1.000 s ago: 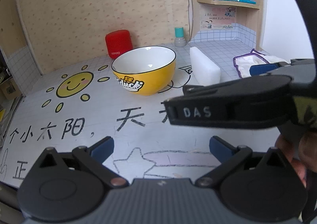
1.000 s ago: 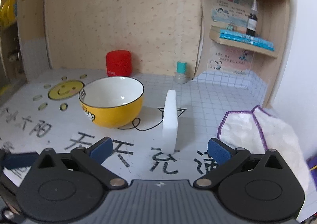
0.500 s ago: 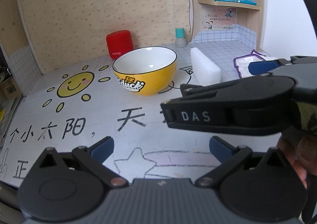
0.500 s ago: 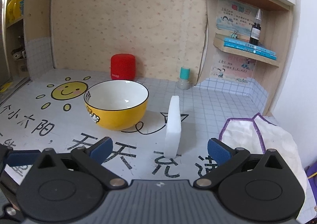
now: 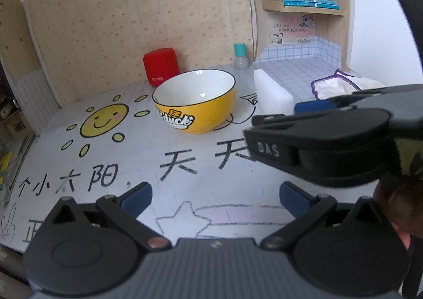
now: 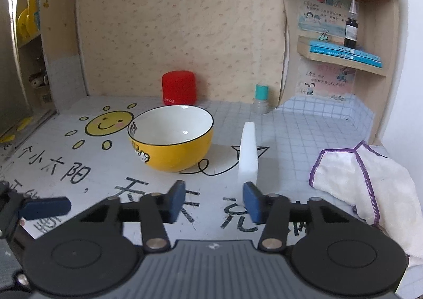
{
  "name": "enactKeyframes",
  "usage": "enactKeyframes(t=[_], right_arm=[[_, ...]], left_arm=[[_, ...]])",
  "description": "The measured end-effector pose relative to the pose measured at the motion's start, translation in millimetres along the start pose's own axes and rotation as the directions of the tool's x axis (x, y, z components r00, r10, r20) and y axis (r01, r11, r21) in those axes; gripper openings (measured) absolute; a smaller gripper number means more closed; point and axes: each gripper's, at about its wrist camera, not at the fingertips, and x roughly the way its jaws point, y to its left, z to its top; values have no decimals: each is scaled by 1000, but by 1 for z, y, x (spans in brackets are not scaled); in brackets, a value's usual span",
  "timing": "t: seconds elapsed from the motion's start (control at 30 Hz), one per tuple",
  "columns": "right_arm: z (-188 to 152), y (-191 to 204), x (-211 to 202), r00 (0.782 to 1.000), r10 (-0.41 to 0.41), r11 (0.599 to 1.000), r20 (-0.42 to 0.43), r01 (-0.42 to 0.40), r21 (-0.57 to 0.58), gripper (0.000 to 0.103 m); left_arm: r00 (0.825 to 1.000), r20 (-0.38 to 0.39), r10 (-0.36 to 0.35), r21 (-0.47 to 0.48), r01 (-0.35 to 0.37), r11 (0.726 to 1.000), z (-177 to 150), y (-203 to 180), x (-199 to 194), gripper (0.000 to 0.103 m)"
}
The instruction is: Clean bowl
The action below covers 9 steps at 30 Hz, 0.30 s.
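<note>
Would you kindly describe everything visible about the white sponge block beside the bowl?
The sponge block is a plain white slab that looks like foam, with squared edges. It stands upright on its long narrow edge on the printed table, right of the yellow bowl and apart from it. Nothing grips it; the right gripper sits just in front, open.

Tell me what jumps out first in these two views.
The yellow bowl with its white inside sits mid-table beside the painted sun, empty as far as I can see. A white sponge block stands on edge just to its right, directly ahead of the right tool, whose jaws stand partly closed on nothing.
</note>
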Motion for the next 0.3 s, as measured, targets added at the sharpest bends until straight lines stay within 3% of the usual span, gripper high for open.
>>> enactKeyframes(t=[0.07,0.2,0.27,0.3], right_arm=[[0,2,-1,1000,7,1000,5,-7,-10,21],[0,3,-1,1000,2,1000,7,-2,-12,19],[0,3,1,1000,-12,1000,-1,12,-12,30],[0,3,3,1000,-29,1000,-8,29,-13,52]], left_arm=[[1000,4,4,-1,-4,1000,0,0,0,103],[1000,5,0,-3,0,1000,1,1,0,103],[1000,2,-1,-5,1,1000,1,1,0,103],[1000,-1,-4,-9,4,1000,1,2,0,103]])
